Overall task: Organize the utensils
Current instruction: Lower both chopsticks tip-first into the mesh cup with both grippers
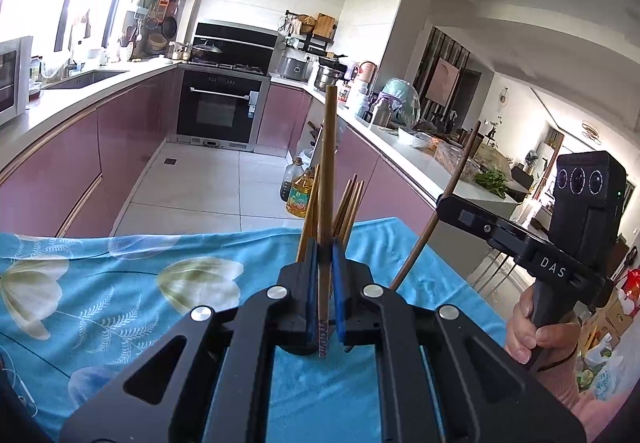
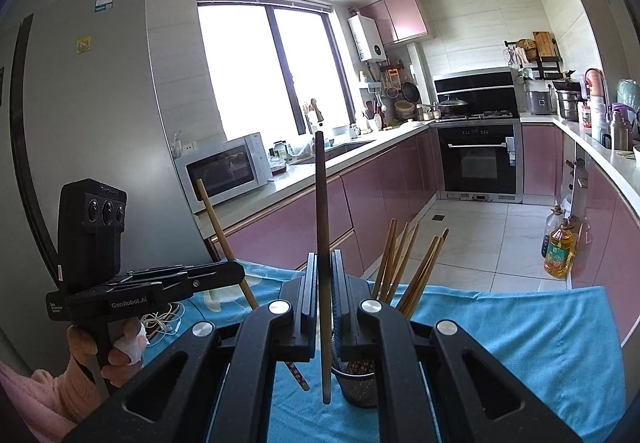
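My left gripper (image 1: 324,243) is shut on a pale bamboo chopstick (image 1: 329,163), which stands upright above the blue flowered cloth (image 1: 120,283). Just behind its fingers rise several more chopsticks (image 1: 352,199); their holder is hidden in this view. In the right wrist view my right gripper (image 2: 324,255) is shut on a dark brown chopstick (image 2: 321,195), also upright. Below and slightly right of it a dark mesh cup (image 2: 358,383) holds several chopsticks (image 2: 404,263). Each gripper appears in the other's view: the right gripper (image 1: 440,203) with the dark chopstick (image 1: 460,171), and the left gripper (image 2: 240,271) with the pale chopstick (image 2: 216,219).
A white cable (image 2: 164,319) lies on the cloth (image 2: 520,323) near the person's left hand. Oil bottles (image 2: 560,251) stand on the tiled floor beyond the table's far edge. Pink cabinets and counters line both sides, with a microwave (image 2: 224,171) on the left counter.
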`<action>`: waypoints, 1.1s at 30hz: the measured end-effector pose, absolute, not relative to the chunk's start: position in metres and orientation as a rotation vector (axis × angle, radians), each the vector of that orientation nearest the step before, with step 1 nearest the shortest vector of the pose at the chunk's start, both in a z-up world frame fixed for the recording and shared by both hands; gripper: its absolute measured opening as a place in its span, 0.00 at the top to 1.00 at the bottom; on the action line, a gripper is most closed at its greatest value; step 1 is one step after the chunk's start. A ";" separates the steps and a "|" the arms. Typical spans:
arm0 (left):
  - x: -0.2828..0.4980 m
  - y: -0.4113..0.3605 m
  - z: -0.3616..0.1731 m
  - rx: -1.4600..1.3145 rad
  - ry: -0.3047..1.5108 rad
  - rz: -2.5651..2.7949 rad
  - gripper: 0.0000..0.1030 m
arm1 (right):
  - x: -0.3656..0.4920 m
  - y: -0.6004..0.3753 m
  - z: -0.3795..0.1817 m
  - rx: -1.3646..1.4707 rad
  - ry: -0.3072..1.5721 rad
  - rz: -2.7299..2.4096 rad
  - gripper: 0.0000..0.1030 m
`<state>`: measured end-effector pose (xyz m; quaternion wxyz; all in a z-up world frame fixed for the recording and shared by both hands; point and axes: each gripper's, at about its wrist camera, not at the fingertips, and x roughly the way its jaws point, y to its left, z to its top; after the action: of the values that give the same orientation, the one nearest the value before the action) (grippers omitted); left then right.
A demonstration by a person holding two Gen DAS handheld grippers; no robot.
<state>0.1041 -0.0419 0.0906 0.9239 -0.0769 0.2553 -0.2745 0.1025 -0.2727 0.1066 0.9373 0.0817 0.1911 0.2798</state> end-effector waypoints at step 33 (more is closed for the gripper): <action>0.148 -0.075 0.092 -0.120 0.555 -0.519 0.93 | 0.148 -0.278 0.106 0.187 0.423 0.537 0.95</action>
<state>0.1476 -0.0751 0.0921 0.9269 -0.0587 0.2705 -0.2533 0.1484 -0.2785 0.1055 0.9378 0.0918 0.2072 0.2631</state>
